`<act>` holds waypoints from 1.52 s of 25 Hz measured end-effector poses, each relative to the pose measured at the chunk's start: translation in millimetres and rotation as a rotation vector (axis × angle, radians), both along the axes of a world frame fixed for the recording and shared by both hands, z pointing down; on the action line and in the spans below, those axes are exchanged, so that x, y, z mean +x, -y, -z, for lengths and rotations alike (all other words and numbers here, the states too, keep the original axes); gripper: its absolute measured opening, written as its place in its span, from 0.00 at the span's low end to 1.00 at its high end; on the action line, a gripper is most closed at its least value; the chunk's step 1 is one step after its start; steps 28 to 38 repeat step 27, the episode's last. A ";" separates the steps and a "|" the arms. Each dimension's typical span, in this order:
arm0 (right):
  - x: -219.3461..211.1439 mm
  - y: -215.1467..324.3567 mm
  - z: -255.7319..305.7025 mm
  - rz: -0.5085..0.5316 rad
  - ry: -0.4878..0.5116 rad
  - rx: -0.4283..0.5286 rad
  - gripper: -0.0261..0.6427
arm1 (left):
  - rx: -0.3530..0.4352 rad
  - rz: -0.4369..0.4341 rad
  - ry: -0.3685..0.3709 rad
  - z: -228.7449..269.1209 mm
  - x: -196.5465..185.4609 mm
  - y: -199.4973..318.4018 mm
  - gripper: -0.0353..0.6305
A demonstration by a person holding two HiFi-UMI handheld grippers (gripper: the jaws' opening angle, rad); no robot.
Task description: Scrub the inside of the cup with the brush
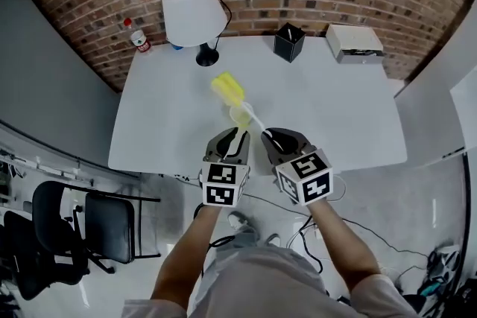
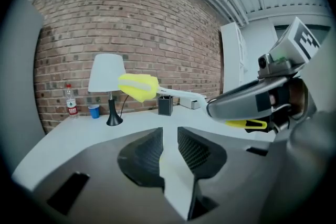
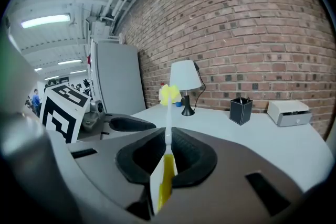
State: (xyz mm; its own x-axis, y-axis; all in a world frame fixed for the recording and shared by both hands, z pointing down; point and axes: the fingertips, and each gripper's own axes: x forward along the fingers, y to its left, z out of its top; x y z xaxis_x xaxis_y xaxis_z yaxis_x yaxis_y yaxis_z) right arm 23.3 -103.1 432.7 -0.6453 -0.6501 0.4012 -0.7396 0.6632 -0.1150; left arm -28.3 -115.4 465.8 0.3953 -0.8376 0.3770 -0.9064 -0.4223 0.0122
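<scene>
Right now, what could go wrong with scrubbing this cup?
The right tongs pinch the yellow-headed white plastic brush near its handle's end, so the head may twist under pressure. The small pale yellow cup is just beyond the left tongs, with no grip on it visible; it could tip or slide.

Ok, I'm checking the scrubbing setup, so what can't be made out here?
Cup: tiny and pale in the head view; its inside is unreadable.
Left gripper: its own view shows no clear cup between the jaws, so the grip is uncertain.
Bottle: label too small in every view.
</scene>
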 end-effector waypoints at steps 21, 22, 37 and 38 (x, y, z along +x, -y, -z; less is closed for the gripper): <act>7.8 -70.8 23.2 0.060 0.026 0.067 0.08 | 0.052 0.088 -0.075 43.6 15.6 -79.3 0.06; 7.6 -72.4 24.0 0.060 0.027 0.068 0.08 | 0.053 0.089 -0.075 44.3 15.1 -81.0 0.06; 9.2 -78.3 26.9 0.062 0.024 0.077 0.08 | 0.059 0.087 -0.072 47.4 17.5 -86.7 0.06; 9.2 -78.3 26.9 0.062 0.024 0.077 0.08 | 0.059 0.087 -0.072 47.4 17.5 -86.7 0.06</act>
